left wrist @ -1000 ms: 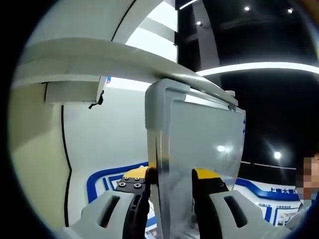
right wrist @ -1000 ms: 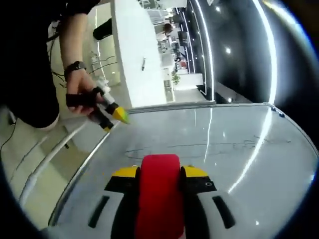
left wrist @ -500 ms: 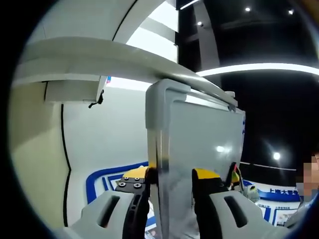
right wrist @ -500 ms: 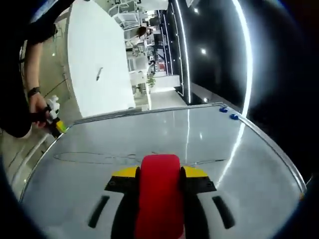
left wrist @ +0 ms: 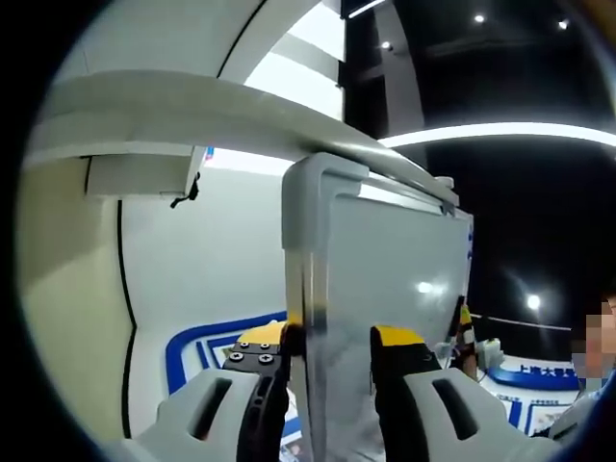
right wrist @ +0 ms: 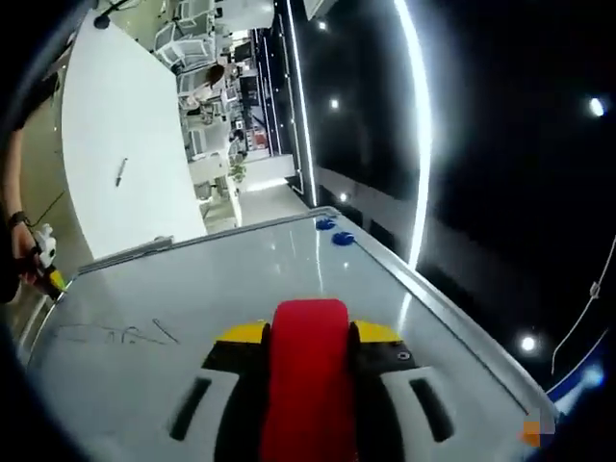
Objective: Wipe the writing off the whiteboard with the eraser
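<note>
The whiteboard stands edge-on before me, and my left gripper is shut on its near frame edge. My right gripper is shut on a red eraser, which rests low against the board's glossy surface. A few thin black scribbles sit on the board to the eraser's left. The right gripper's yellow tip peeks past the board's far edge. At the board's far left corner, a hand holds the left gripper.
Two blue magnets sit at the board's top edge. Behind the board are a white curved wall, a white counter and a dark hall with ceiling lights. A person stands at the lower right.
The right gripper view has swept right along the board with the eraser; the long pen line across the middle is gone, leaving scribbles at the left. The right gripper has risen behind the board's far edge.
</note>
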Demonstrator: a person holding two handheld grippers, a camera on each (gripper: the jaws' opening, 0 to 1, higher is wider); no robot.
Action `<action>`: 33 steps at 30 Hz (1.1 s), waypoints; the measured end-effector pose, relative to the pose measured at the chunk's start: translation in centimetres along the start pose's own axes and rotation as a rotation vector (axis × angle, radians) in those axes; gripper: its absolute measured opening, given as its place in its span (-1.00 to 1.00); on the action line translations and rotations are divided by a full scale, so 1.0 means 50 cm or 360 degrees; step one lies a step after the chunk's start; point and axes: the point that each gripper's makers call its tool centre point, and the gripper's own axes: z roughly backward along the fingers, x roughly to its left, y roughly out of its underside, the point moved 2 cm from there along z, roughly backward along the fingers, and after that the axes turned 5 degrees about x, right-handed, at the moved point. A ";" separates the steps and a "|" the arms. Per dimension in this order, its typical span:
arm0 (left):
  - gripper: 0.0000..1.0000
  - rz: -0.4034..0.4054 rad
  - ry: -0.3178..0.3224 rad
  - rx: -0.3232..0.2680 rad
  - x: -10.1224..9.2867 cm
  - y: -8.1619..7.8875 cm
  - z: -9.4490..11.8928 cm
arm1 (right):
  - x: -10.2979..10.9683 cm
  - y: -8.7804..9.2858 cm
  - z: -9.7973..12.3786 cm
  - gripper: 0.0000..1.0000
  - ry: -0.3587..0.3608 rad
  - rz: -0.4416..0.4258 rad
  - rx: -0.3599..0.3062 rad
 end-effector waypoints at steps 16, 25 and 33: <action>-0.28 -0.0023 0.0010 -0.0002 0.004 -0.002 0.001 | 0.124 0.019 0.006 -0.46 0.0018 0.0037 -0.0104; -0.43 -0.0081 -0.0016 0.0022 0.015 -0.002 0.004 | 0.177 0.028 0.012 -0.46 -0.0047 0.0083 -0.0096; -0.44 -0.0079 -0.0012 0.0021 0.013 0.000 0.005 | 0.265 0.051 0.027 -0.46 -0.0129 0.0120 -0.0087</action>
